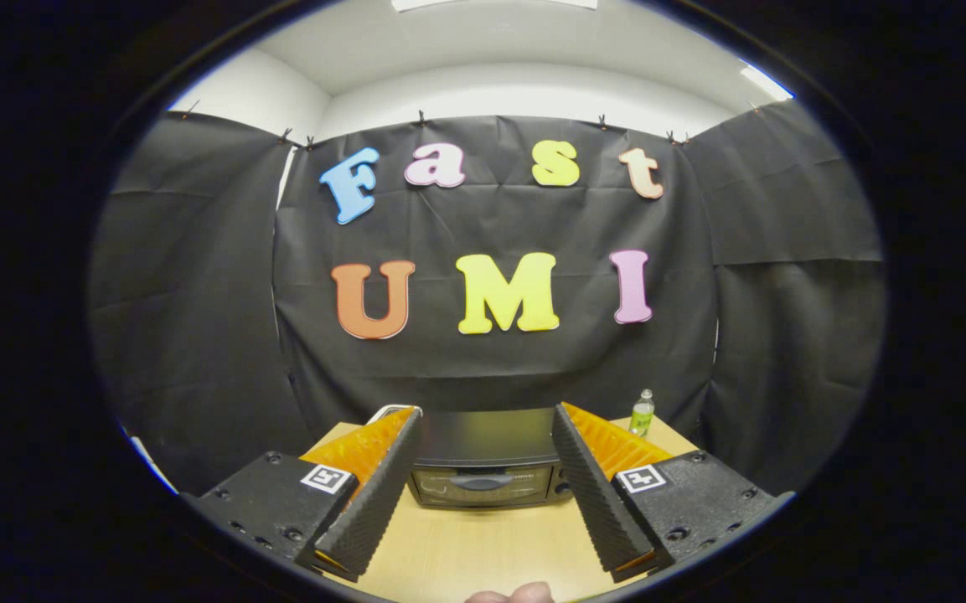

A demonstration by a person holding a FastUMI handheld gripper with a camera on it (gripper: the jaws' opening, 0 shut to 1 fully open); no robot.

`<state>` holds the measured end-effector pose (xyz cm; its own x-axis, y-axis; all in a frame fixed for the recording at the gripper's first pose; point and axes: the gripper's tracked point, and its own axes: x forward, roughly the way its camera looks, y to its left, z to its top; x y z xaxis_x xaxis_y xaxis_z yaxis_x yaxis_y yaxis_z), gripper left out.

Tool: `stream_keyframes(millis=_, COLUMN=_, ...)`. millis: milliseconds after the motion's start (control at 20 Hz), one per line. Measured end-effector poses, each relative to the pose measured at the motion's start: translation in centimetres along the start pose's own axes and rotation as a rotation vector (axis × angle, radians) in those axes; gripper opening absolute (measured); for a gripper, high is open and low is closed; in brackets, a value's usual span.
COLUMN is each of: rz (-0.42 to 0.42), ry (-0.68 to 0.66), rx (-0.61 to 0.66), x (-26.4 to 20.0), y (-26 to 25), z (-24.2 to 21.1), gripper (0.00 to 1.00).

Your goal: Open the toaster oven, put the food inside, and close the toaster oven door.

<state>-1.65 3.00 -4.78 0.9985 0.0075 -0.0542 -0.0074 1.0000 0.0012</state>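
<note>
black cloth walls the booth behind a wooden table (483, 548). the oven (483, 469), door closed, sits mid-table toward the far edge, ahead of the gripper (483, 481), whose fingers are spread wide and empty. a bottle (642, 413) stands at the far right corner.

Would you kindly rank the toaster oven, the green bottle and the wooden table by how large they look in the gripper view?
1. wooden table, partly hidden
2. toaster oven, seen between the open gripper fingers
3. green bottle, clearly smallest, though farthest from the camera
</note>
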Motion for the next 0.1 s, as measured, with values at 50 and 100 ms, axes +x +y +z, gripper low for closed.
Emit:
stream_keyframes(millis=50, rz=-0.003, ry=0.0, rx=-0.002, x=-0.03, y=-0.03, z=0.06, gripper=1.0)
stream_keyframes(millis=100, rz=-0.002, ry=-0.001, rx=-0.001, x=-0.04, y=0.04, z=0.05, gripper=1.0)
